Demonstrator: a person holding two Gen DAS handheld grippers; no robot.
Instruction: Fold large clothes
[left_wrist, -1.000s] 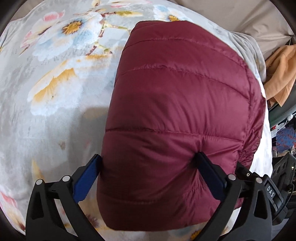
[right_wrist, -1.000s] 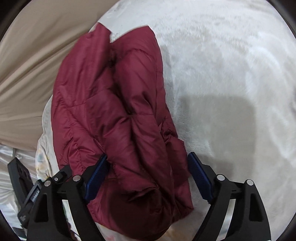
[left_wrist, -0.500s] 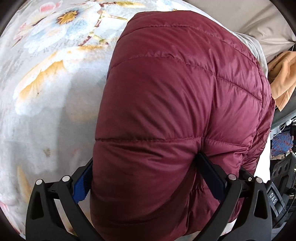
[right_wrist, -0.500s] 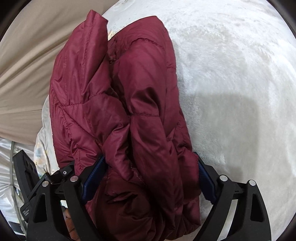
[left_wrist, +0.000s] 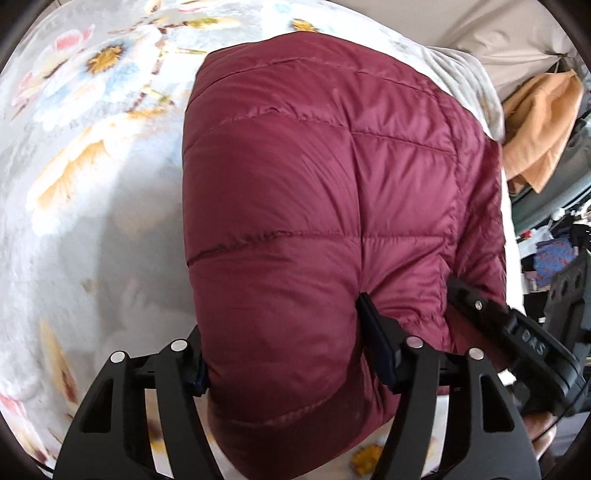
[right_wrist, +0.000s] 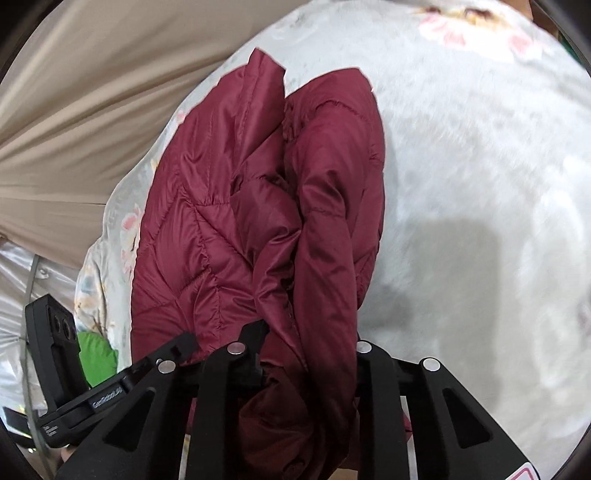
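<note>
Maroon puffer jacket (left_wrist: 332, 206), already bundled into a thick fold, lies on the pale floral blanket (left_wrist: 92, 155) that covers the bed; its near end bulges up into both wrist views. Left gripper (left_wrist: 284, 350): jaws closing, puffy near edge between them, pads now dented into the quilting where a second ago they stood at full spread on either side of it. Right gripper (right_wrist: 306, 354): jaws also closing, and much tighter, the bunched sleeve-and-body layers (right_wrist: 325, 258) squeezed to a narrow neck between the pads; a second ago the same layers sat loose in a wide gap. The jacket fills more of both views than before and its near end seems to be coming off the blanket. Reading: both grips just taken on the near edge, so the next fold looks about to start, probably carrying this end toward the far end. Risk: slick, airy fabric may slip from the left pads, which hold only a thick puff. Far right in the left view, an orange cloth (left_wrist: 539, 122) hangs, well apart
</note>
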